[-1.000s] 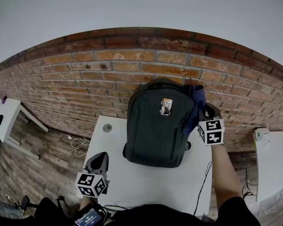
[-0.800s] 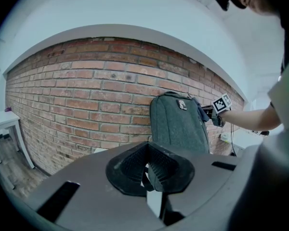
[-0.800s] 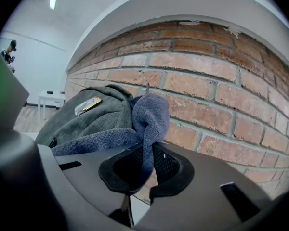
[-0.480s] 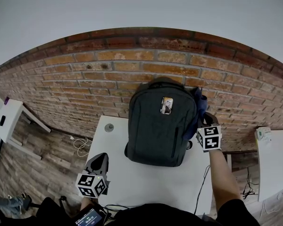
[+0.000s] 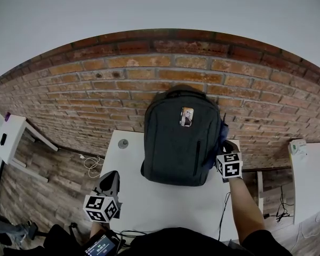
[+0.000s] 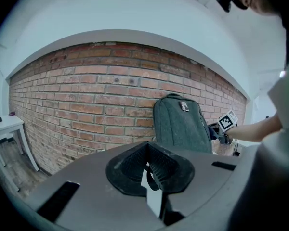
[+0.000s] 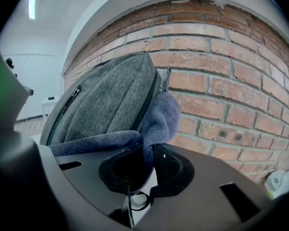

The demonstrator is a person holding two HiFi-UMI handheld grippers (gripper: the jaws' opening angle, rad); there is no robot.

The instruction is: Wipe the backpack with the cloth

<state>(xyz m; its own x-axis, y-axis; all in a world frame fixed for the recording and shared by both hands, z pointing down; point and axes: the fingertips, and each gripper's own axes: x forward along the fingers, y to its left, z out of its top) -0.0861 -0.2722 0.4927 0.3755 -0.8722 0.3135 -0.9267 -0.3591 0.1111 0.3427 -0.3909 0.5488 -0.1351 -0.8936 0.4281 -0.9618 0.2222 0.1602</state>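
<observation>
Comparing with the head view a second ago, the right claw has travelled down the backpack's right flank, from near the top corner to roughly its lower third, drawing the blue cloth with it. Its jaws are clamped on the cloth, a fold of which bulges out between them and lies against the side seam of the grey backpack, as the right gripper view confirms. Assessment: one downward wiping stroke on that flank is nearly complete; the front panel and left side show no contact at present and appear outstanding. The backpack stands upright on the white tabletop, its back against the brick wall. The left claw has not shifted: it hovers at the tabletop's near left edge, jaws together with nothing in them, well apart from the backpack. Surroundings: a small round disc lies on the tabletop near the backpack's left side; a dark cable hangs at the right edge beside the forearm. Obstructions: the wall close behind limits access to the backpack's rear, and the tabletop will end the stroke shortly.
</observation>
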